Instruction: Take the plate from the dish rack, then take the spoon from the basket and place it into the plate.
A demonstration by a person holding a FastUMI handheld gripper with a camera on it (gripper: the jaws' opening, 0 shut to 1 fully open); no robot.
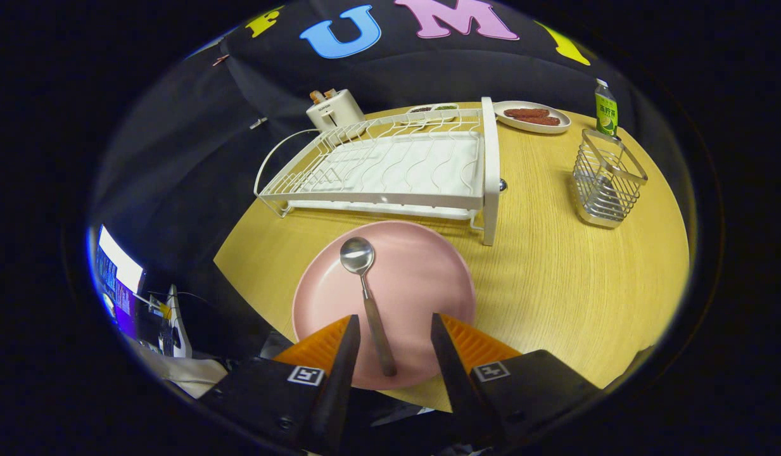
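Observation:
A pink plate (422, 278) lies flat on the wooden table, just in front of the white dish rack (390, 171). On the plate rests a metal spoon (367, 291), bowl toward the rack and handle pointing back between my fingers. My gripper (393, 326) is open above the plate's near rim; the spoon handle lies in the gap, and neither finger touches it. The wire basket (607, 180) stands on the table to the right of the rack.
A white toaster (334, 109) sits behind the rack at the table's far edge. A white plate of sausages (533, 117) and a green bottle (605, 109) stand at the back right. The table's left edge drops off near the plate.

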